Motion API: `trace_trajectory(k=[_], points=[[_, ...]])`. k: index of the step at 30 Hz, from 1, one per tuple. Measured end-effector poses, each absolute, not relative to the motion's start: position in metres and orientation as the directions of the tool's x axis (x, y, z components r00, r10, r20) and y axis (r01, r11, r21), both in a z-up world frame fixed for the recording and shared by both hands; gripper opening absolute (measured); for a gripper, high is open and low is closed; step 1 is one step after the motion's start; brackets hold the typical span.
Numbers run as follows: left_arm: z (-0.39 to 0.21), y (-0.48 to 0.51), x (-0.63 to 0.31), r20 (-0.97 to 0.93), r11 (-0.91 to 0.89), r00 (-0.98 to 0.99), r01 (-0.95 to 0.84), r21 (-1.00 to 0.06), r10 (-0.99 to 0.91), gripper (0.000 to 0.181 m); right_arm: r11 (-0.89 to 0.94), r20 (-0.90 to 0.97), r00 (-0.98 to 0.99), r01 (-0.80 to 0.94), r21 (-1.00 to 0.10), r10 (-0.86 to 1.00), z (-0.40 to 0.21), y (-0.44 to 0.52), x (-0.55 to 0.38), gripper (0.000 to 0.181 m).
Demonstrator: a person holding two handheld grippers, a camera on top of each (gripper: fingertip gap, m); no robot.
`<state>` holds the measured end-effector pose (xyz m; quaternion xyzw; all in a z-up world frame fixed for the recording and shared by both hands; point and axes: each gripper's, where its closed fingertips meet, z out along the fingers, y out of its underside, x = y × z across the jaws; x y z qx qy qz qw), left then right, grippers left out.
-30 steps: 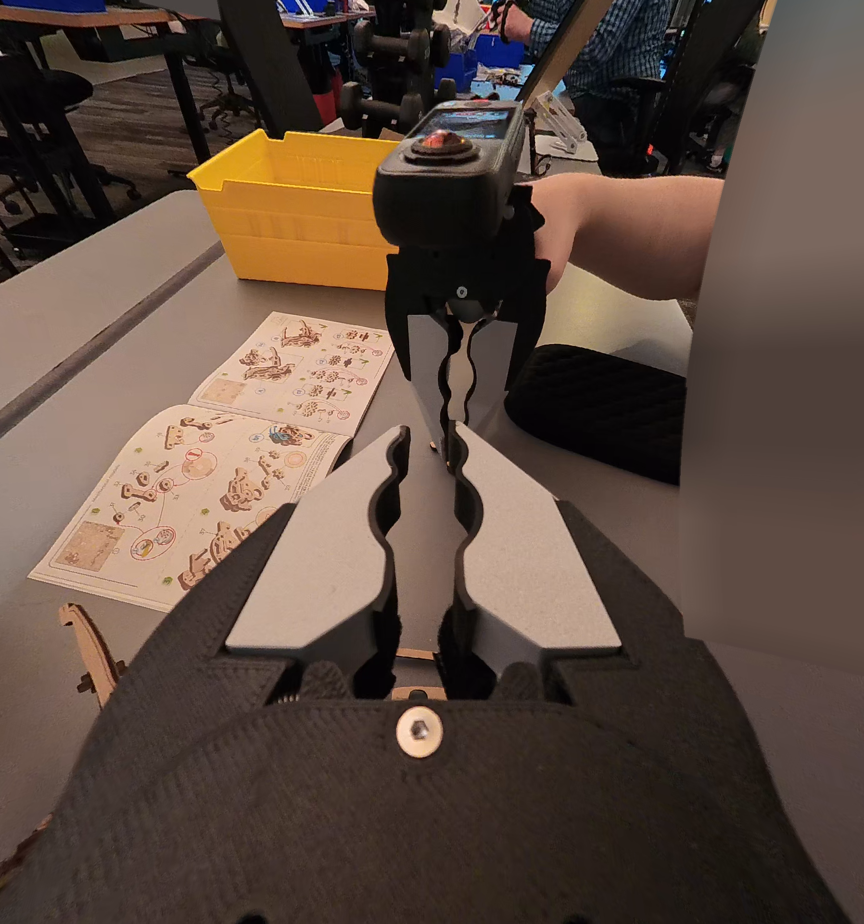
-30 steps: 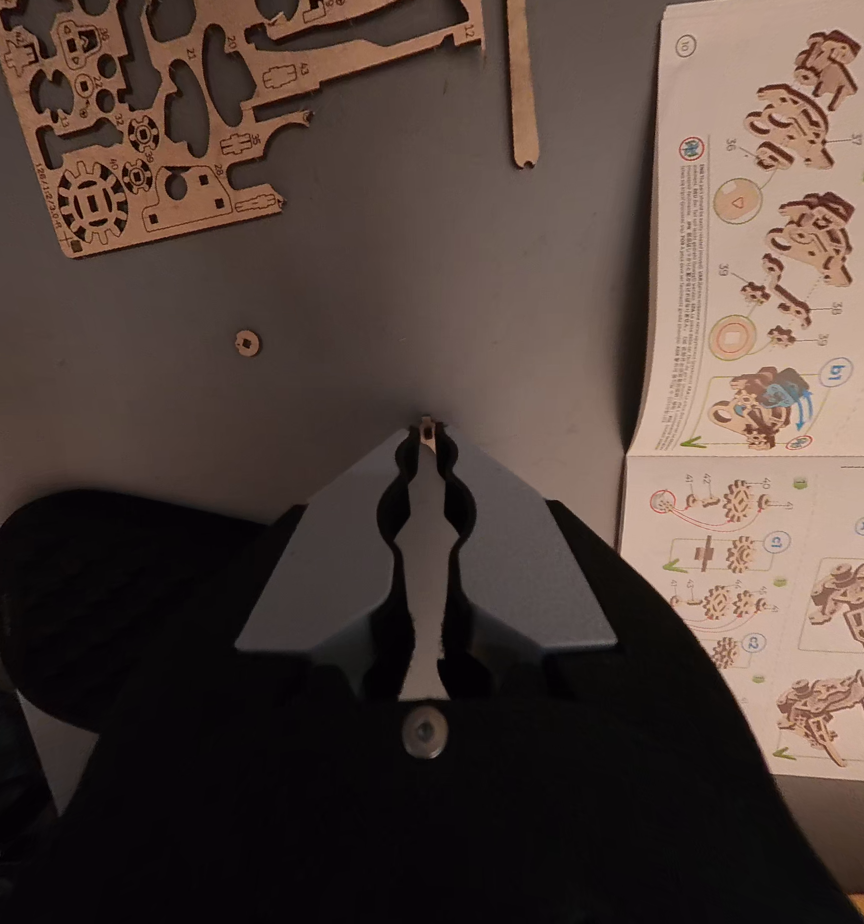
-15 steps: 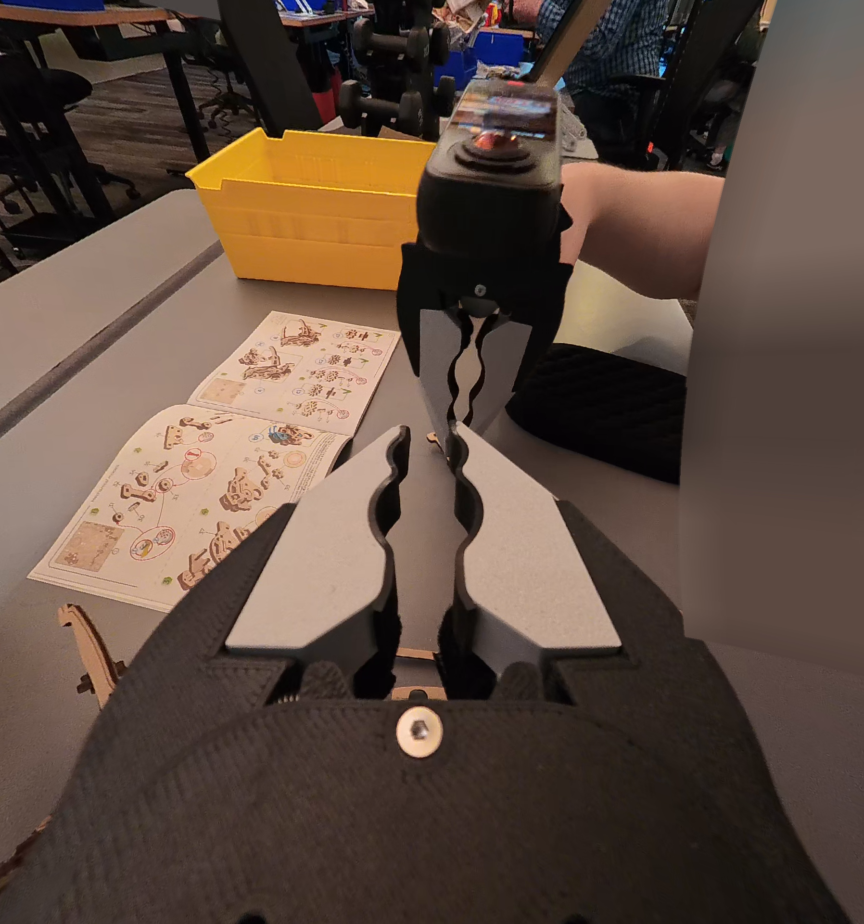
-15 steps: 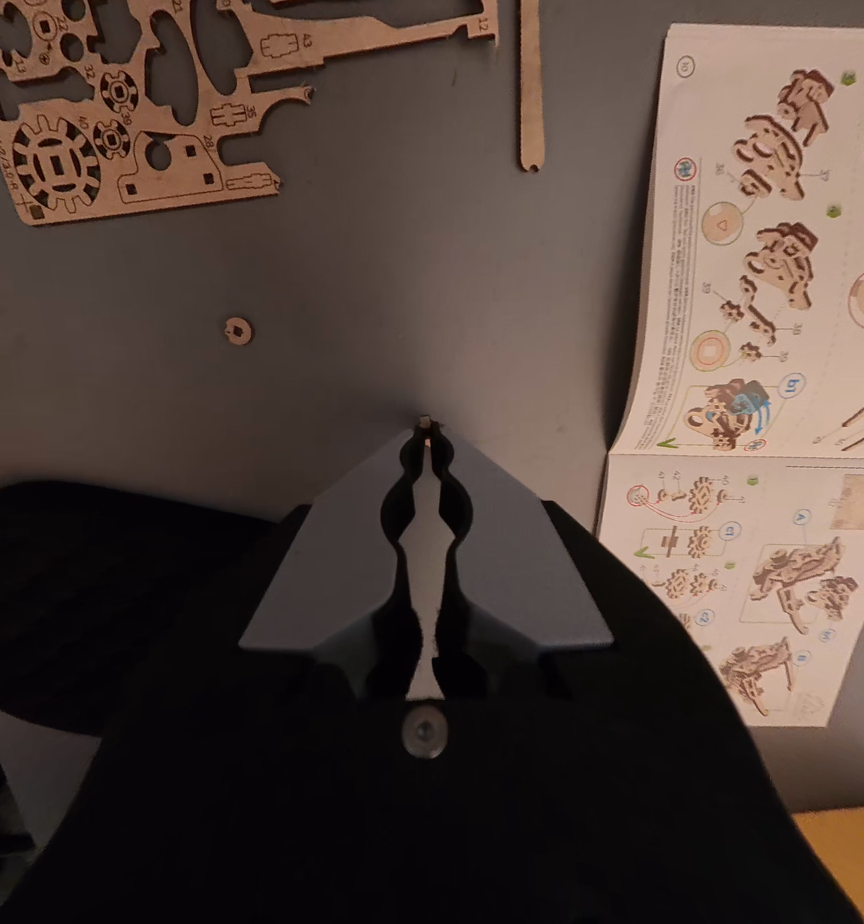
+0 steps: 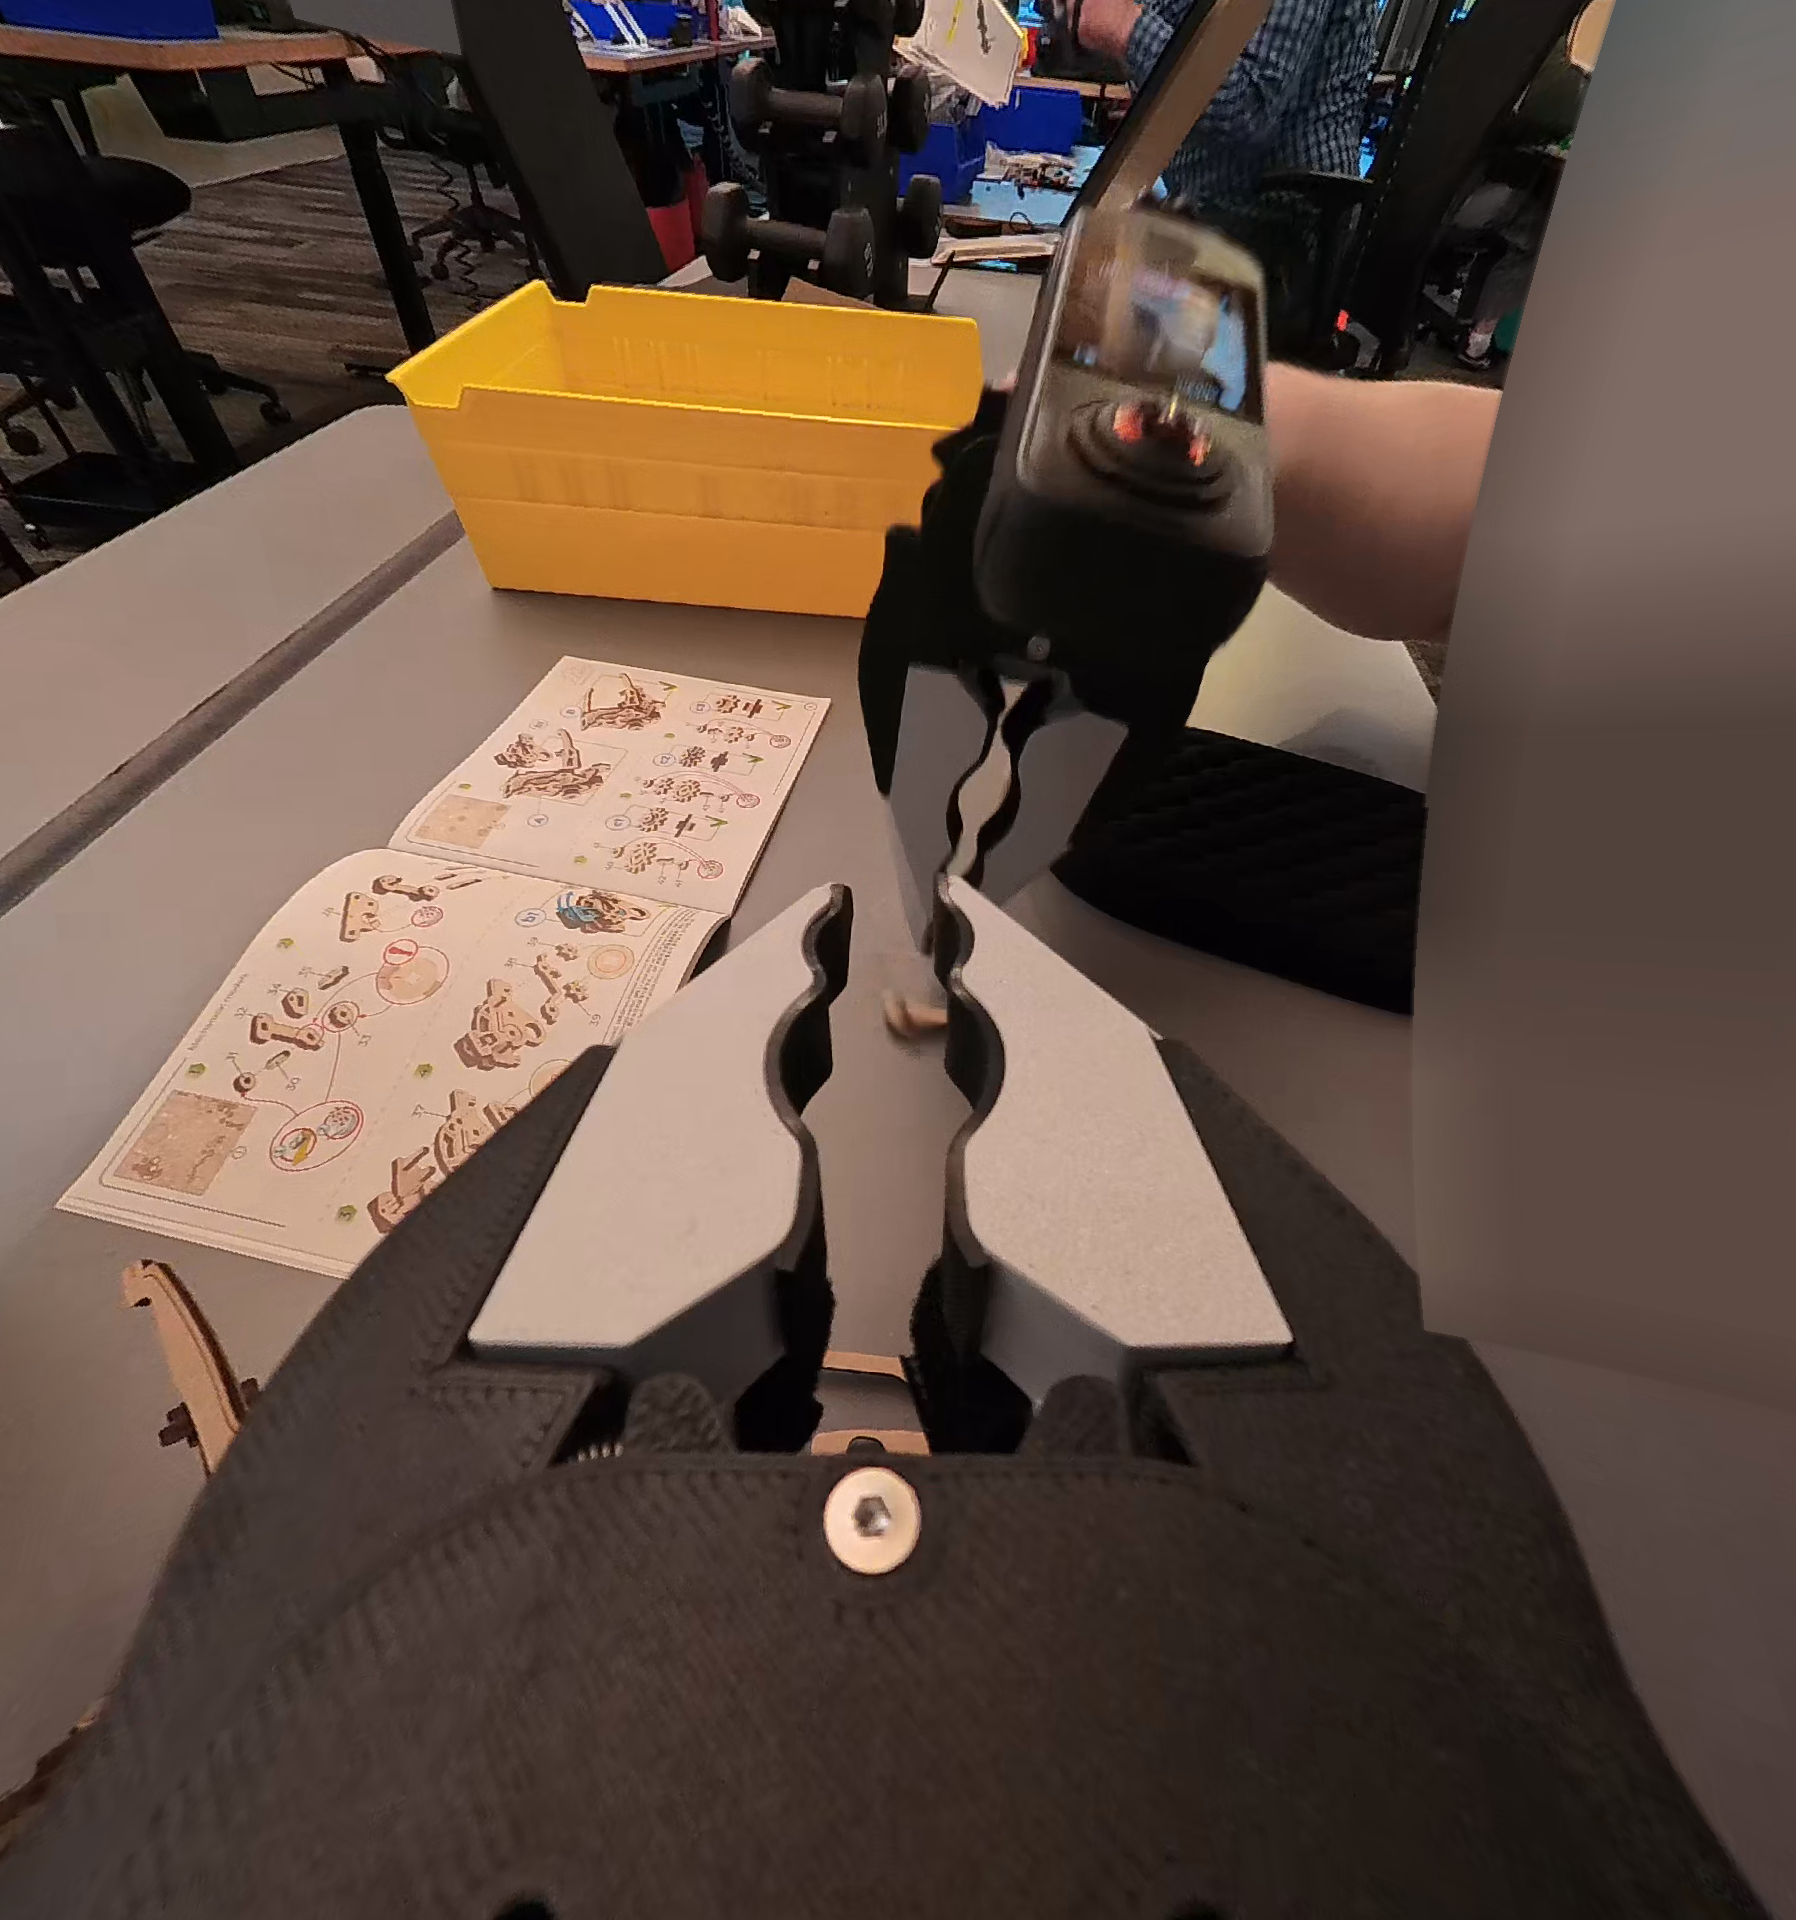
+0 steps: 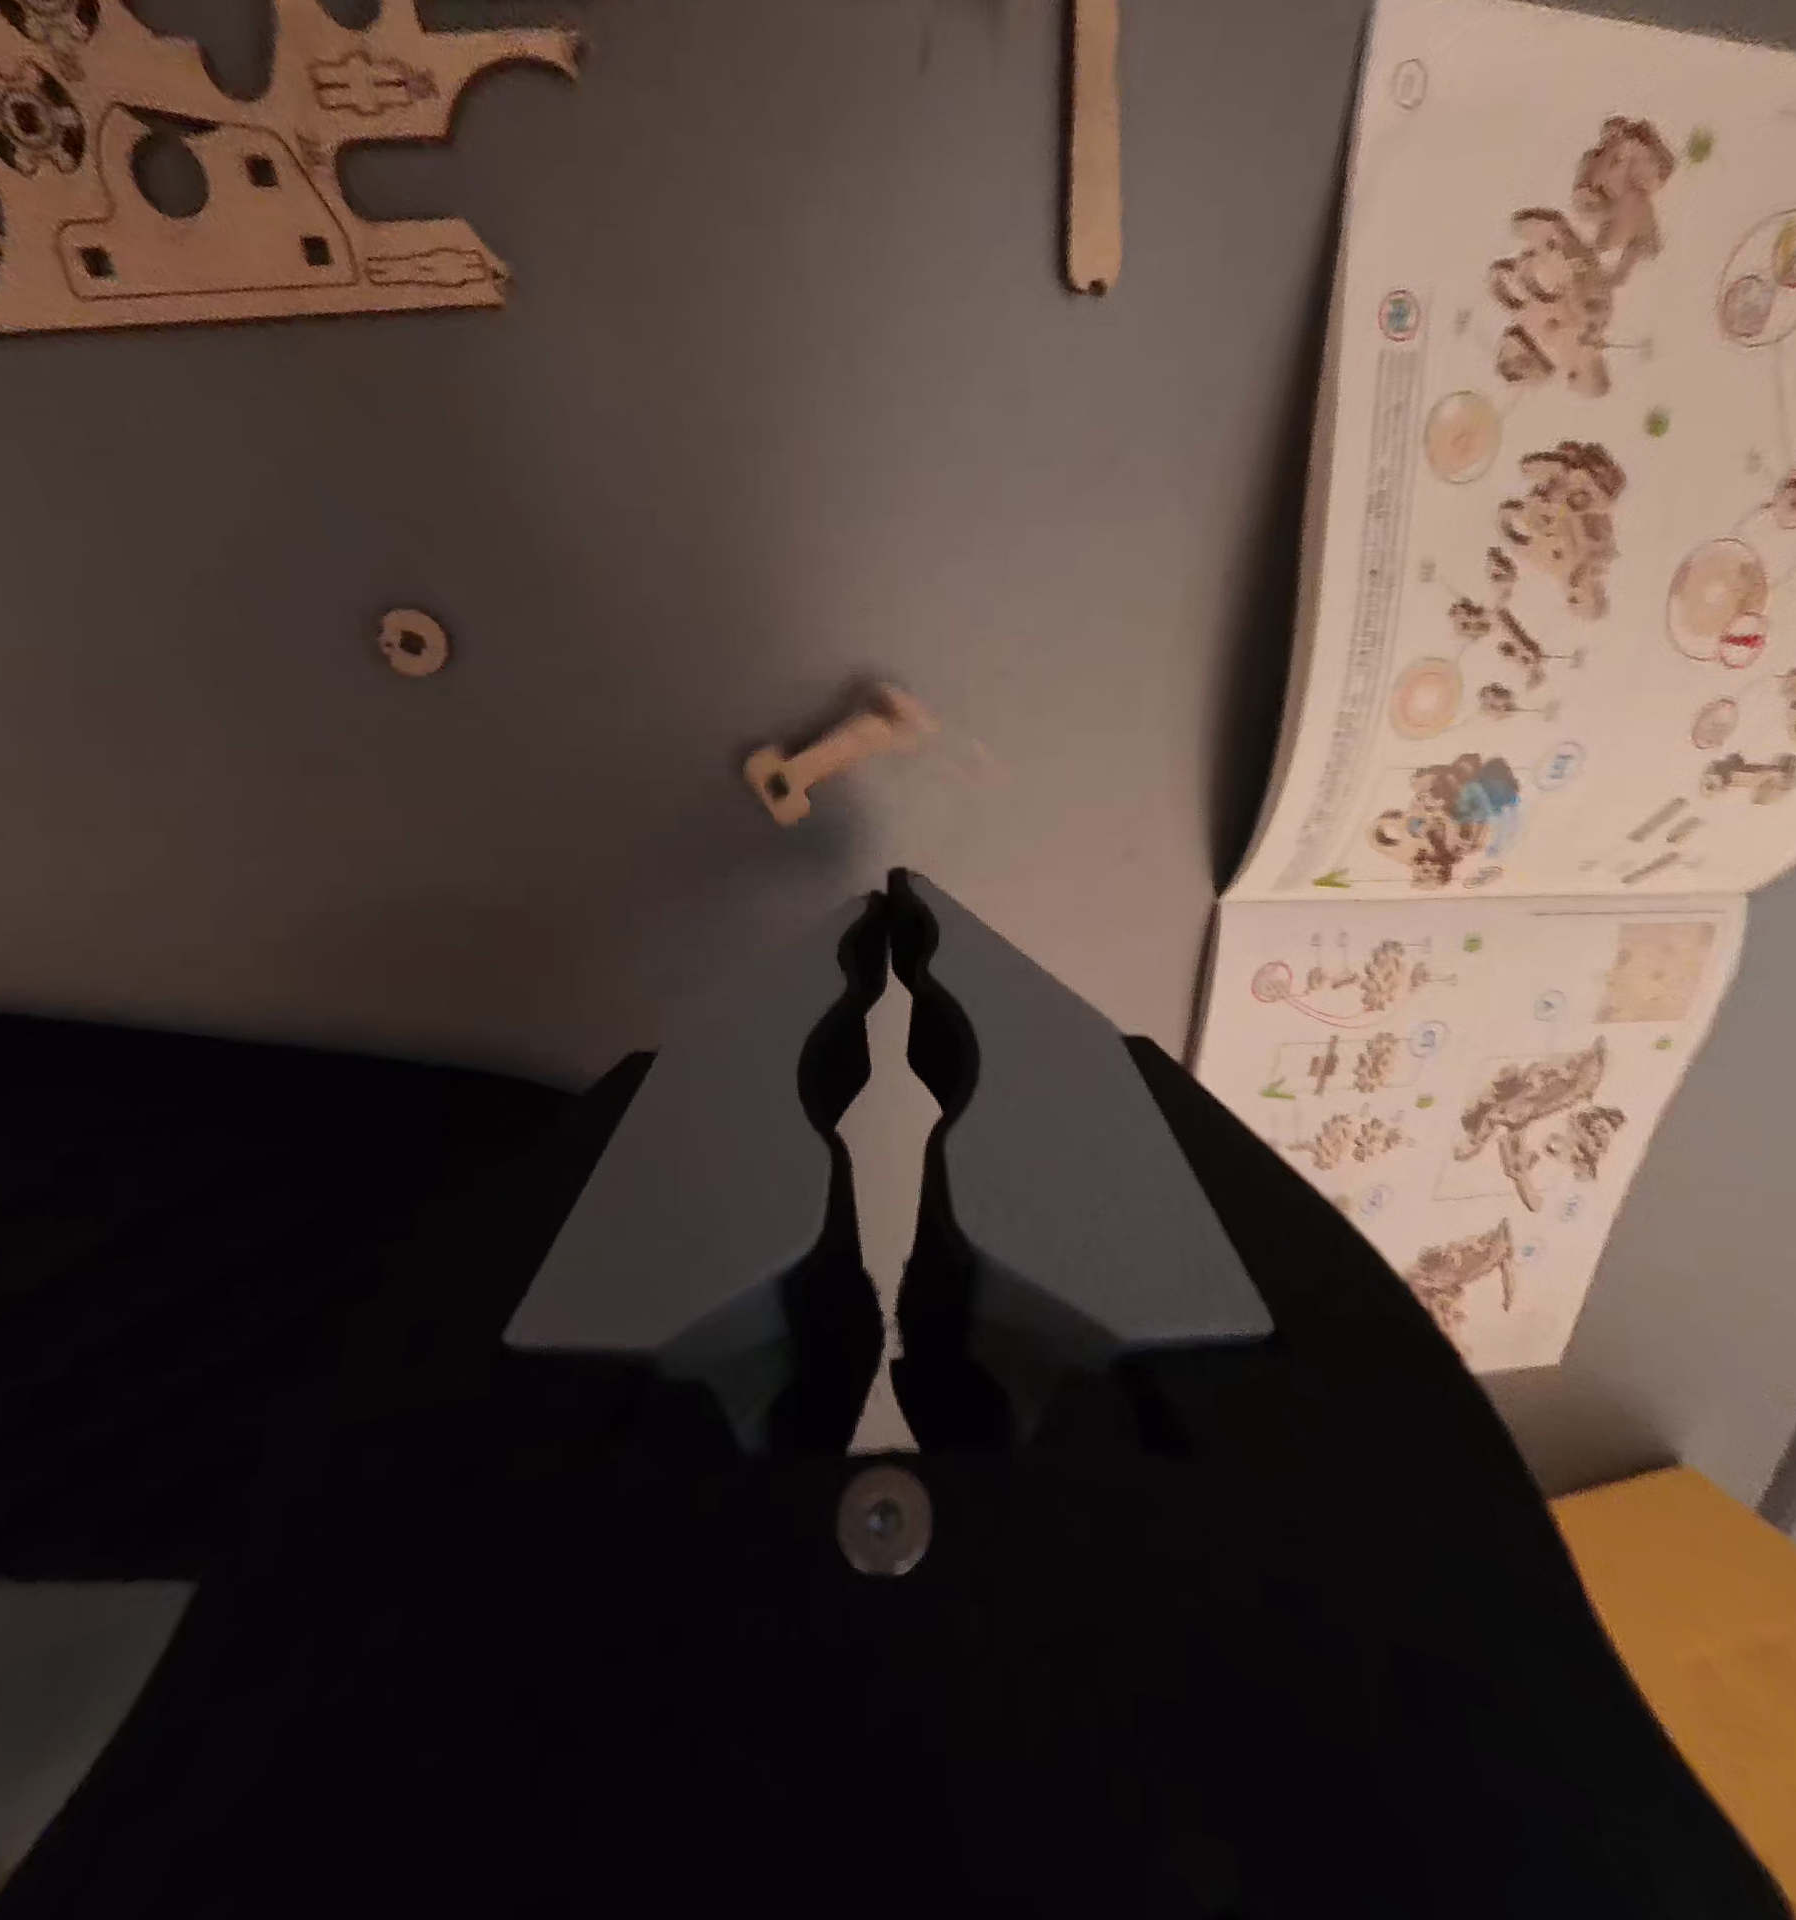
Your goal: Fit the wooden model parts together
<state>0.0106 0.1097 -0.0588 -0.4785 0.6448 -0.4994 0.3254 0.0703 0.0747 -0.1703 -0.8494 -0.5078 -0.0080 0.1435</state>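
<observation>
Grey table (image 6: 665, 468): small wooden part (image 6: 826, 753) lies loose, blurred, just beyond your right gripper (image 6: 892, 883), fingertips pinched together, holding nothing. Your left gripper (image 5: 894, 914) gapes, empty, part between its tips. Cut-out sheet (image 6: 198, 208) far left.

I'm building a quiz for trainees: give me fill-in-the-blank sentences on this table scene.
The bin beyond the booklet is ____ in colour.
The right gripper is shut and holds ____.
The left gripper is ____.
In the right wrist view, the wooden ring lies ____ of the loose wooden part.
Missing words: yellow; nothing; open; left.
</observation>
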Motion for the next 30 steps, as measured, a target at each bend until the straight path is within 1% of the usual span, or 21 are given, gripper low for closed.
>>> trace_trajectory(k=[1, 2, 3, 4, 5, 9, 11, 13, 16, 19, 21, 27, 30], points=[[-0.059, 0.11, 0.011, 0.057, 0.044, -0.33, -0.293, -0.955, -0.942, 0.013, -0.437, 0.168, 0.488, 0.859, -0.266, 0.857, -0.165, 0.076, 0.069, 0.0], [-0.059, 0.109, 0.011, 0.058, 0.044, -0.331, -0.293, -0.955, -0.942, 0.013, -0.443, 0.133, 0.496, 0.846, -0.296, 0.858, -0.163, 0.074, 0.064, 0.0], [-0.059, 0.109, 0.011, 0.06, 0.043, -0.331, -0.294, -0.955, -0.942, 0.013, -0.464, 0.11, 0.509, 0.839, -0.286, 0.854, -0.165, 0.073, 0.066, 0.0], [-0.06, 0.109, 0.011, 0.062, 0.042, -0.331, -0.296, -0.954, -0.941, 0.013, -0.466, 0.127, 0.509, 0.844, -0.265, 0.851, -0.168, 0.074, 0.071, 0.0], [-0.06, 0.109, 0.011, 0.061, 0.042, -0.332, -0.296, -0.954, -0.941, 0.014, -0.457, 0.134, 0.502, 0.848, -0.267, 0.854, -0.169, 0.074, 0.072, 0.0], [-0.06, 0.111, 0.011, 0.067, 0.036, -0.329, -0.297, -0.954, -0.942, 0.014, -0.452, 0.038, 0.514, 0.784, -0.425, 0.857, -0.151, 0.074, 0.048, 0.0], [-0.061, 0.111, 0.011, 0.073, 0.031, -0.329, -0.301, -0.953, -0.942, 0.015, -0.429, -0.007, 0.486, 0.764, -0.482, 0.874, -0.144, 0.071, 0.038, 0.0], [-0.061, 0.111, 0.011, 0.074, 0.03, -0.328, -0.303, -0.952, -0.942, 0.015, -0.39, -0.005, 0.456, 0.756, -0.526, 0.89, -0.141, 0.071, 0.031, 0.0], [-0.062, 0.11, 0.011, 0.075, 0.032, -0.329, -0.31, -0.95, -0.941, 0.015, -0.398, -0.027, 0.45, 0.76, -0.513, 0.893, -0.149, 0.07, 0.026, 0.002], [-0.063, 0.109, 0.011, 0.074, 0.036, -0.331, -0.314, -0.949, -0.941, 0.015, -0.458, -0.091, 0.486, 0.722, -0.518, 0.869, -0.154, 0.072, 0.018, 0.008], [-0.064, 0.109, 0.011, 0.074, 0.037, -0.331, -0.316, -0.948, -0.941, 0.015, -0.491, -0.123, 0.502, 0.716, -0.497, 0.856, -0.159, 0.071, 0.017, 0.008], [-0.063, 0.11, 0.011, 0.077, 0.032, -0.329, -0.314, -0.949, -0.941, 0.015, -0.537, -0.129, 0.544, 0.711, -0.454, 0.829, -0.165, 0.069, 0.019, 0.007], [-0.063, 0.11, 0.011, 0.075, 0.033, -0.328, -0.314, -0.949, -0.942, 0.015, -0.557, -0.136, 0.563, 0.697, -0.453, 0.815, -0.166, 0.07, 0.017, 0.006]])
